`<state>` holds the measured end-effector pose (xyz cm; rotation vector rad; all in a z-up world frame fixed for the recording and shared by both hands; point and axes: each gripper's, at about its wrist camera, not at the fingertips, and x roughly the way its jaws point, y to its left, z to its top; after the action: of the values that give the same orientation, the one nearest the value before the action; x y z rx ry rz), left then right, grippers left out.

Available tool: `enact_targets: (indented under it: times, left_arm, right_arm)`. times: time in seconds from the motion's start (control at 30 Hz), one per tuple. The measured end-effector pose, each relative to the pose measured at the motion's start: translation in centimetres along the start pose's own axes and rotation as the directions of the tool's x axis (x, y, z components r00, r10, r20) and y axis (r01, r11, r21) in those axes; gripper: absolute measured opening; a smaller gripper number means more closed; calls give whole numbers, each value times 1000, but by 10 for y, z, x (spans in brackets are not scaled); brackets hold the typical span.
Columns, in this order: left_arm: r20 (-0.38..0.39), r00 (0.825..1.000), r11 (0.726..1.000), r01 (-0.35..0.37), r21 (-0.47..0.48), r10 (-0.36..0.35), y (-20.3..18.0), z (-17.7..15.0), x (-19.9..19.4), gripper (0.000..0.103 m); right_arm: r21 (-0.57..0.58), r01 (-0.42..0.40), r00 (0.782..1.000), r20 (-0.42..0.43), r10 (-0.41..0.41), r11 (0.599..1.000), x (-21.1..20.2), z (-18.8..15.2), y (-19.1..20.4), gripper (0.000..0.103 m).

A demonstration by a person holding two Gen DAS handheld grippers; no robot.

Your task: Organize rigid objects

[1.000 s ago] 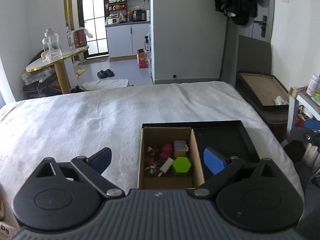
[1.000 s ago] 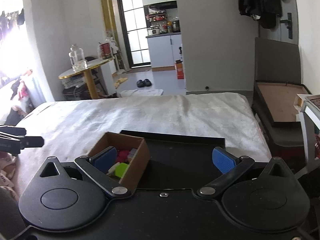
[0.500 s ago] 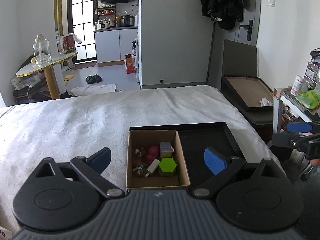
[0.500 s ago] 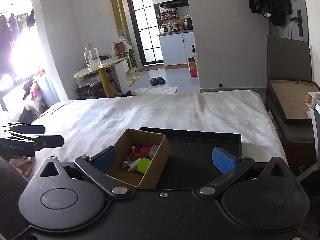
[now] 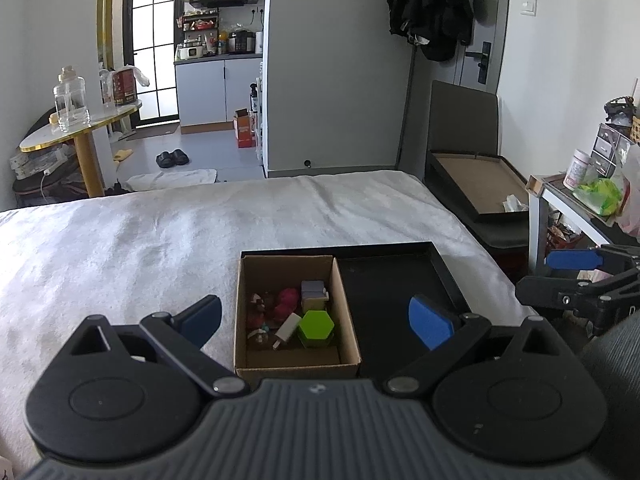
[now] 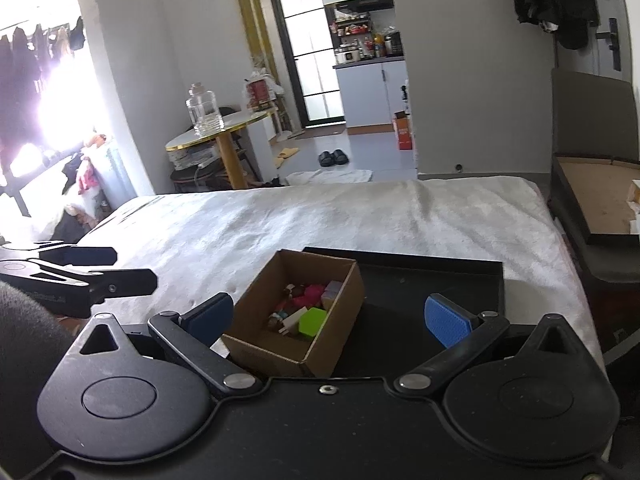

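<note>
A brown cardboard box sits in the left half of a shallow black tray on a white bed cover. Inside it lie a green hexagon block, a white plug-like piece, a pink toy and a pale cube. My left gripper hovers open just short of the box. My right gripper is open too, over the tray's near side, and holds nothing.
The white bed cover stretches left of the tray and beyond it. To the right stand a dark chair with an open flat box and a cluttered side shelf. A round table with a glass jar stands at the back left.
The left view has swung right and the right view left, so each gripper now shows at the edge of the other's view. Both stay open. The box has not moved.
</note>
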<state>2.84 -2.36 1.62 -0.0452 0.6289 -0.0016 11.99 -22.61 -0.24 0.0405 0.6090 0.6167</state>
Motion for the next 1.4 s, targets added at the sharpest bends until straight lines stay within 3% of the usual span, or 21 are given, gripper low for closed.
enact_targets:
  times: [0.3, 1.0, 1.4]
  left_arm:
    - [-15, 1000, 1000, -5, -7, 5, 2, -6, 4, 100]
    - [-27, 1000, 999, 12, -41, -13, 4, -12, 3, 100]
    - [-81, 996, 996, 40, -77, -46, 12, -19, 12, 100]
  right_arm:
    - [-33, -12, 1000, -17, 12, 999, 3, -7, 10, 103]
    - [53, -1, 999, -53, 4, 999, 5, -15, 8, 103]
    - [84, 20, 995, -99, -12, 996, 5, -19, 10, 103]
